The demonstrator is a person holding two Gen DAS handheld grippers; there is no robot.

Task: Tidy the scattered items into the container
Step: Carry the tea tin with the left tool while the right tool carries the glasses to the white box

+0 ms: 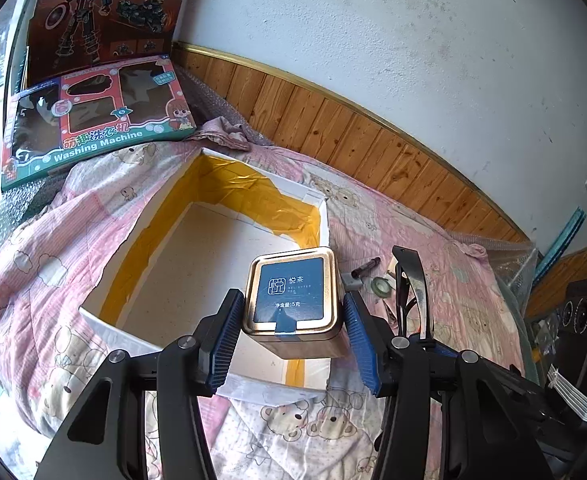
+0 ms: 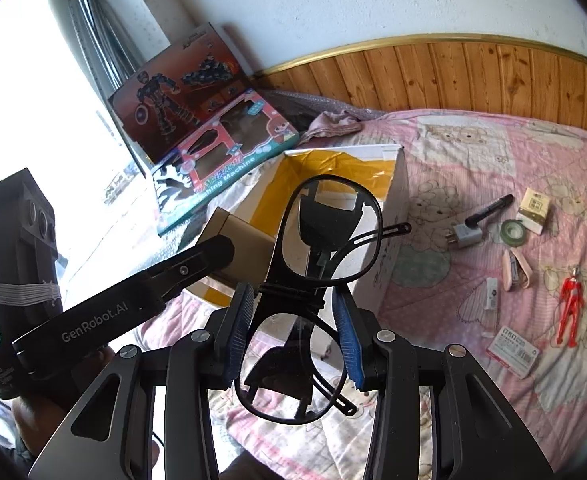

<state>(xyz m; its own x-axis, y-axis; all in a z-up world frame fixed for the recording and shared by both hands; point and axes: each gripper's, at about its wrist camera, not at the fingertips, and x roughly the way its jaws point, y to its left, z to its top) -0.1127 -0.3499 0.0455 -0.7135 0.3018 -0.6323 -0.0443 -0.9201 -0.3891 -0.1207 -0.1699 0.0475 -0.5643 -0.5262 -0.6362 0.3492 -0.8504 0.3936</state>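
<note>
My left gripper (image 1: 291, 308) is shut on a gold tea tin (image 1: 293, 296) with a dark blue label and holds it above the near right corner of a white cardboard box (image 1: 105, 320) lined with yellow tape. In the right wrist view the tin (image 2: 233, 232) hangs over the box (image 2: 395, 208). My right gripper (image 2: 293, 300) is shut on black-framed glasses (image 2: 329, 228) at the bridge, just in front of the box. On the quilt to the right lie a black marker (image 2: 489, 210), a white plug (image 2: 467, 236), a green tape roll (image 2: 513, 232) and a red figure (image 2: 569, 308).
The box sits on a pink bear-print quilt (image 1: 53, 280). Two toy boxes (image 1: 93, 112) lean at the back left by the window. A wood-panelled wall (image 1: 333, 128) runs behind. A small cream box (image 2: 533, 208), a pink stapler (image 2: 515, 268) and a white packet (image 2: 513, 356) also lie on the quilt.
</note>
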